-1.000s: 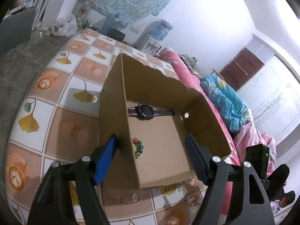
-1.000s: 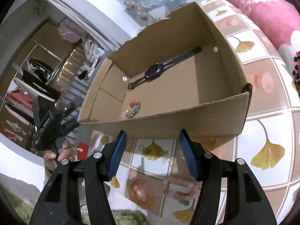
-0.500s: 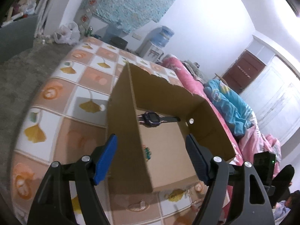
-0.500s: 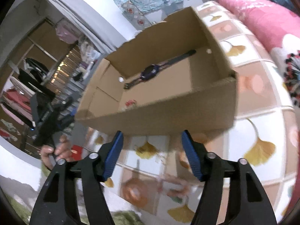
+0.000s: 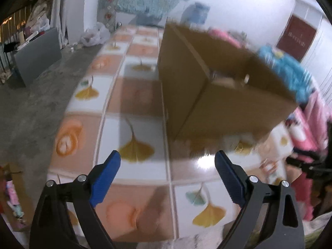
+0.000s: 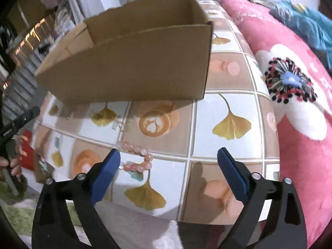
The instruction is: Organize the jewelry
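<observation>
Left wrist view: the left gripper (image 5: pixel 167 164) has just been spreading its fingers, nothing between them; the blurred cardboard box (image 5: pixel 193 95) stands at 12 o'clock on the tiled desk (image 5: pixel 132 95).

Right wrist view: the right gripper (image 6: pixel 168 161), fingers likewise just released and empty, hangs over a pink bead bracelet (image 6: pixel 138 159) lying beside its left finger; the box sits at 11 o'clock.

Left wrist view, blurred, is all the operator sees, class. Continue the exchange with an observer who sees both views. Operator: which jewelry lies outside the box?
Observer: A pink bead bracelet lies on the tiled table, in front of the cardboard box.
Operator: Does the right gripper hold it?
Observer: No. The right gripper is open, jaws just widened, pads touching nothing.
Operator: Anything else loose?
Observer: A small pale item between bracelet and box; too small to identify.
</observation>
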`<move>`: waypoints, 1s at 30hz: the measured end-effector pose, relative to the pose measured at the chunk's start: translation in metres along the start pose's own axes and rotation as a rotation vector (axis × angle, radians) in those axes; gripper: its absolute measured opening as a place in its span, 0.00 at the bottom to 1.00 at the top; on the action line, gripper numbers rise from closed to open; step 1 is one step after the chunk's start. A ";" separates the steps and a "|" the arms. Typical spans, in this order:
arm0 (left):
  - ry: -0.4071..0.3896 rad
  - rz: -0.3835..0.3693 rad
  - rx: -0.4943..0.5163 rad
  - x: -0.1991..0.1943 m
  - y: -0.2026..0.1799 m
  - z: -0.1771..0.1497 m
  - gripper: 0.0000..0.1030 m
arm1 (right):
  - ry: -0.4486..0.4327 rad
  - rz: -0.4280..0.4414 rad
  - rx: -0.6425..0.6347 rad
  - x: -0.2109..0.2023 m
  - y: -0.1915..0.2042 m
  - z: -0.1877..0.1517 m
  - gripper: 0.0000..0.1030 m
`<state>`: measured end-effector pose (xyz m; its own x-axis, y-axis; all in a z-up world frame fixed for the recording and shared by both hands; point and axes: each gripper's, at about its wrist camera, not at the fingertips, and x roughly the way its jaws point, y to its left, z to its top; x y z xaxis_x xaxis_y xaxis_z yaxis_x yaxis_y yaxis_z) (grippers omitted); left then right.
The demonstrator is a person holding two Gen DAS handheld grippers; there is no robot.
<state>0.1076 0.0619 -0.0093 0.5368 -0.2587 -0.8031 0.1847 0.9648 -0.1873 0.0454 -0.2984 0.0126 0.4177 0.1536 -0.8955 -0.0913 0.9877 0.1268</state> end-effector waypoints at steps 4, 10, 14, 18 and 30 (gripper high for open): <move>0.040 0.055 0.015 0.018 -0.003 -0.012 0.87 | 0.022 -0.049 -0.029 0.012 0.008 -0.003 0.92; -0.082 0.014 -0.078 0.008 0.007 0.016 0.87 | 0.079 -0.037 0.061 0.028 -0.005 -0.004 0.92; -0.125 0.039 -0.073 0.008 0.009 0.037 0.91 | 0.063 -0.038 0.085 0.029 -0.011 -0.002 0.92; -0.128 0.053 -0.086 0.012 0.015 0.046 0.91 | 0.055 -0.055 0.076 0.029 -0.010 -0.005 0.92; -0.083 0.052 -0.058 0.019 0.007 0.030 0.91 | 0.040 -0.123 0.001 0.032 0.009 -0.015 0.93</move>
<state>0.1440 0.0625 -0.0094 0.6111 -0.2087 -0.7636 0.1082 0.9776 -0.1806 0.0447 -0.2854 -0.0211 0.3891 0.0302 -0.9207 -0.0403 0.9991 0.0157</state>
